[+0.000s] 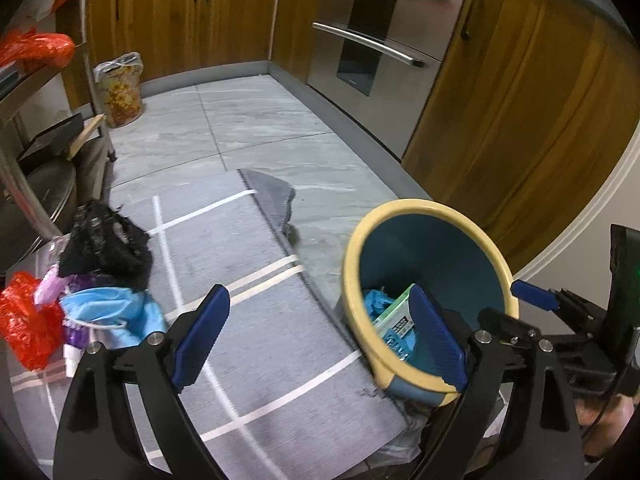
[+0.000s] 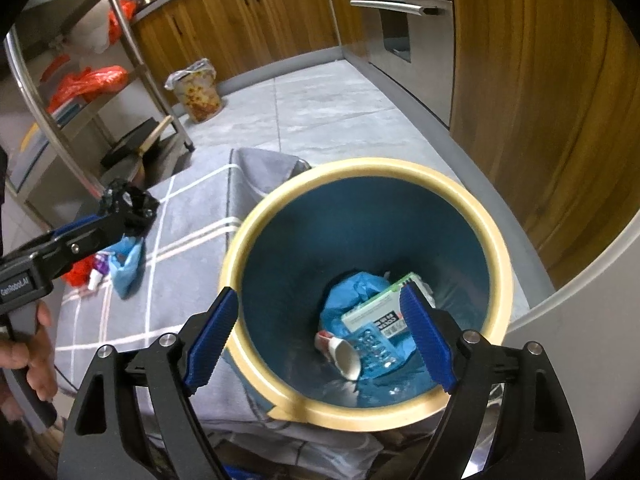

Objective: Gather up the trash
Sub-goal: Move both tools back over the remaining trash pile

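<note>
The left hand-held gripper [image 1: 320, 332] has its blue pads [image 1: 200, 336] wide apart with nothing between them; below it lies the grey rug [image 1: 260, 320] with white lines. The right hand-held gripper [image 2: 320, 336] is also spread wide and holds nothing. It hangs over the bin [image 2: 496, 256], one pad outside the cream rim on the left and the other over the blue inside.

The bin stands upright at the rug's right edge, partly on the tiled floor [image 1: 260, 120]. At its bottom lie a crumpled blue bag [image 2: 352, 284], a white-and-green box [image 2: 376, 308], a clear blister pack [image 2: 376, 348] and a small white paper cup [image 2: 348, 356], all touching in one heap.

More trash sits in a pile on the far left of the rug, well apart from the bin: a black lace piece [image 1: 104, 244], a light blue face mask [image 1: 108, 308], a red plastic bag [image 1: 24, 328], something purple [image 1: 76, 332] and a small white cap or tube [image 1: 72, 356] whose kind I cannot tell. The items in the pile overlap each other.

In the right wrist view the left gripper's black arm [image 2: 68, 248] reaches in from the left edge above that pile, with a person's hand [image 2: 36, 356] on its handle.

Behind, a metal rack [image 2: 132, 60] holds red bags [image 2: 92, 80]. A second bin with a flowered pattern [image 1: 120, 92] stands by the wooden cabinets [image 1: 180, 20], and a steel oven [image 1: 380, 40] is set in the cabinet run on the right.
</note>
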`<state>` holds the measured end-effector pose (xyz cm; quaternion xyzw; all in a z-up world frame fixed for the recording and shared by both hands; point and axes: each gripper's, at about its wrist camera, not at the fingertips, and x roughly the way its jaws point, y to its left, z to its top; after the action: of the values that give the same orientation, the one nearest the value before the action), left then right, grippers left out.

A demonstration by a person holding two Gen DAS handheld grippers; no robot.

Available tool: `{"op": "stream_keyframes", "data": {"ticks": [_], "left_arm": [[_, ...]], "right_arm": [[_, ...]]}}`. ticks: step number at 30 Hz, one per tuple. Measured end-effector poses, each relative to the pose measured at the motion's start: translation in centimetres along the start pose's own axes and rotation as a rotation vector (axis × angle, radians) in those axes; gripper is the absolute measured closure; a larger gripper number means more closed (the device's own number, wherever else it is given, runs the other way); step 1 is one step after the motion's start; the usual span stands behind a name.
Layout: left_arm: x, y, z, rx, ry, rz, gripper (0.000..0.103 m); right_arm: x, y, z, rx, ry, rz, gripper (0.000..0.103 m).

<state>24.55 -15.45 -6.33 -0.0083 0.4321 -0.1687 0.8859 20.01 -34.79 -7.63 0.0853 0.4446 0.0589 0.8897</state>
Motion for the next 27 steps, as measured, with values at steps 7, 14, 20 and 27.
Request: {"op": "stream_keyframes", "data": {"ticks": [7,14,20,27], "left_arm": [[-2.2,3.4,-0.8,-0.026,-0.01,0.038,0.013],[-4.8,8.9,-1.6,-0.075,-0.009,0.108,0.012],[-7.5,14.6,-2.0,-0.145,0.003,0.181,0.011],[-10.3,20.7,-2.1,-0.177,0.01,0.278,0.008]], "right_arm": [[0.1,2.9,0.5,-0.039,-0.007,0.044,0.019],[1.1,6.8,0.9,-0.093,0.005,0.096,0.019],[1.6,10.1,1.2,-0.138,0.01,0.134,0.019],[2.0,14.7,2.7,-0.22,0.02,0.181,0.019]]}}
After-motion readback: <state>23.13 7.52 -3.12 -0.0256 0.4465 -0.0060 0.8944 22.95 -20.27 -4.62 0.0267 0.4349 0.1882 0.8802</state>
